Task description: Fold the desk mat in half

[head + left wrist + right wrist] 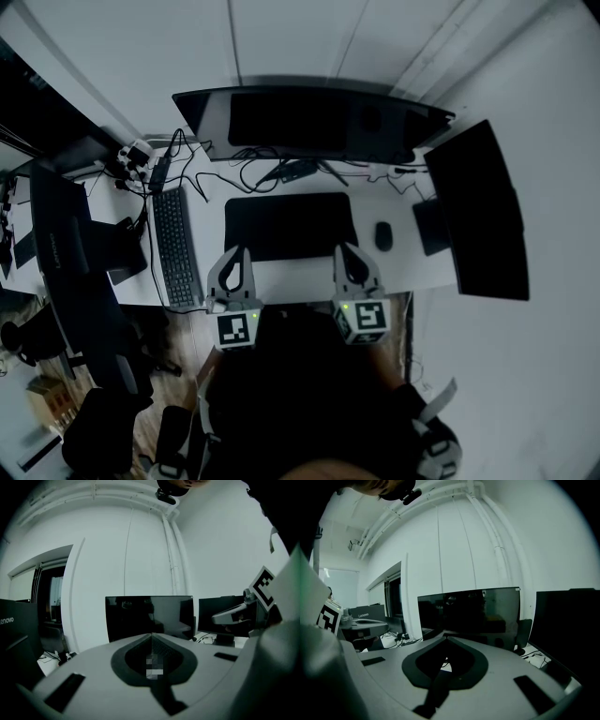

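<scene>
Only the head view shows the desk point(405, 267) top. The big screen point(309, 117) stands far ahead of both grippers, and a second screen point(483, 211) is off to the right. The black desk mat point(291, 225) lies flat, its near edge right at both tips. The keyboard point(175, 248) lies left of the left gripper point(239, 251). The mouse point(382, 234) sits just right of the right gripper point(345, 249). The gripper views see only screens past their jaws. A strip of bare desk runs along the mat's near edge. Both grippers point forward, side by side, with jaws pressed together and holding nothing.
</scene>
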A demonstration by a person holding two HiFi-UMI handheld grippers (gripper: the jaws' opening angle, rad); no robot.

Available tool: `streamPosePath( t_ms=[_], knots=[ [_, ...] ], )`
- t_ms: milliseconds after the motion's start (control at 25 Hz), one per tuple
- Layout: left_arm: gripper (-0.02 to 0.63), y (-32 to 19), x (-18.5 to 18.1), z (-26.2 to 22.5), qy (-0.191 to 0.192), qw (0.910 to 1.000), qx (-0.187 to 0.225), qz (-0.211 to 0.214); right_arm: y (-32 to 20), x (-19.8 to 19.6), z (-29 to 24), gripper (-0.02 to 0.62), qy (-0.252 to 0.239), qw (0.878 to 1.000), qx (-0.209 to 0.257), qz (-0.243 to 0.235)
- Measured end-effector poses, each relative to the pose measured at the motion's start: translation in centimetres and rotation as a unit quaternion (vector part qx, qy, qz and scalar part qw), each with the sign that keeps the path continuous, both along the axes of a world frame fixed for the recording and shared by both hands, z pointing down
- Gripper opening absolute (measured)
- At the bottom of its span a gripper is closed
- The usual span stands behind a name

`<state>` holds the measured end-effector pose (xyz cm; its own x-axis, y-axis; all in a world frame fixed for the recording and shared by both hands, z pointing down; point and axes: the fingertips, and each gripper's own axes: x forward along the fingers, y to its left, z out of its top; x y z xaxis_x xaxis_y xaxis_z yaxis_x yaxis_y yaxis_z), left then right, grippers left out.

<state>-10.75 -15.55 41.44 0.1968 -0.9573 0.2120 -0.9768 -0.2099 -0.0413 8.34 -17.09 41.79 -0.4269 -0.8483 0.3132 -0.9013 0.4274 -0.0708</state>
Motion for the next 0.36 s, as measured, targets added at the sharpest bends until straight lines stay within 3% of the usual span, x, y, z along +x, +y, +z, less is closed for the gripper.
streamPosePath(
  t_ms=[360],
  knots=[
    [0.008,-0.7,0.3,0.2,-0.001,1.0,-0.003,0.001,-0.9,1.3,1.4,0.008,0.017,1.0,0.016,0.002]
  ],
)
